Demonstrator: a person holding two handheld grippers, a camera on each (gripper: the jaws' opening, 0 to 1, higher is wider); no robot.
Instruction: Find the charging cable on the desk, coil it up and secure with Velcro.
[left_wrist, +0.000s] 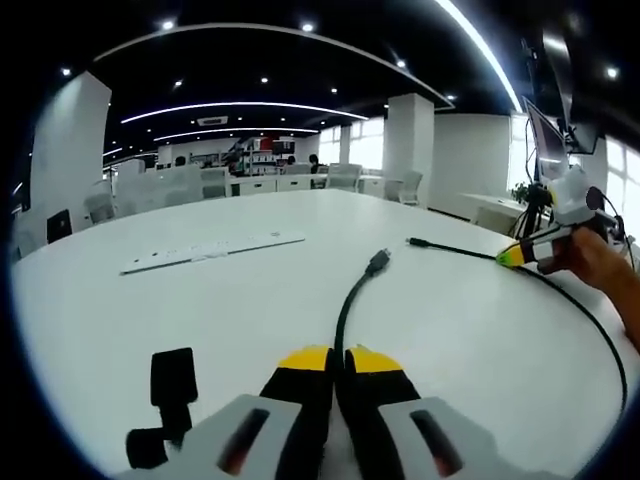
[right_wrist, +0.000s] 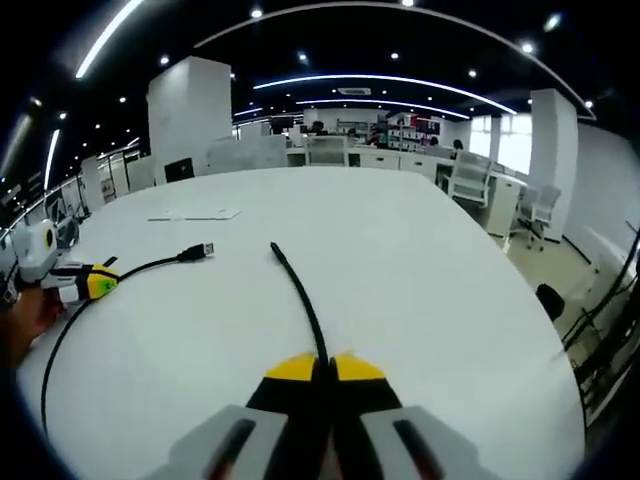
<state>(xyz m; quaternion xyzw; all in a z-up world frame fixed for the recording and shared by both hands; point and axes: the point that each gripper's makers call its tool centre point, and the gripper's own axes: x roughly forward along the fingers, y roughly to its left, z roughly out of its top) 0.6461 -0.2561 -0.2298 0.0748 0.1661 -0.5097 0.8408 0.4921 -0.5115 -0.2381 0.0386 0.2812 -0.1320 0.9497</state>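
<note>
Item: charging cable (left_wrist: 345, 310), black, thin, limp, light; we judge it best taken near each plug. Left claw (left_wrist: 338, 362) and right claw (right_wrist: 322, 368) each pinch it closed over the table (left_wrist: 200, 320).

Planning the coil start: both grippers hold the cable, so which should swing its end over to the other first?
Probably the right gripper: the cable end past its shut jaws is short and straight. The left gripper holds a longer, curving end with a plug.

The thin black charging cable (left_wrist: 345, 310) vanished between the yellow-tipped left gripper (left_wrist: 336, 360) jaws, its held stretch hidden. The black Velcro strap (left_wrist: 170, 400) beside them was partly cut off. A flat white strip (left_wrist: 212, 251) beyond was too blurred to identify.
</note>
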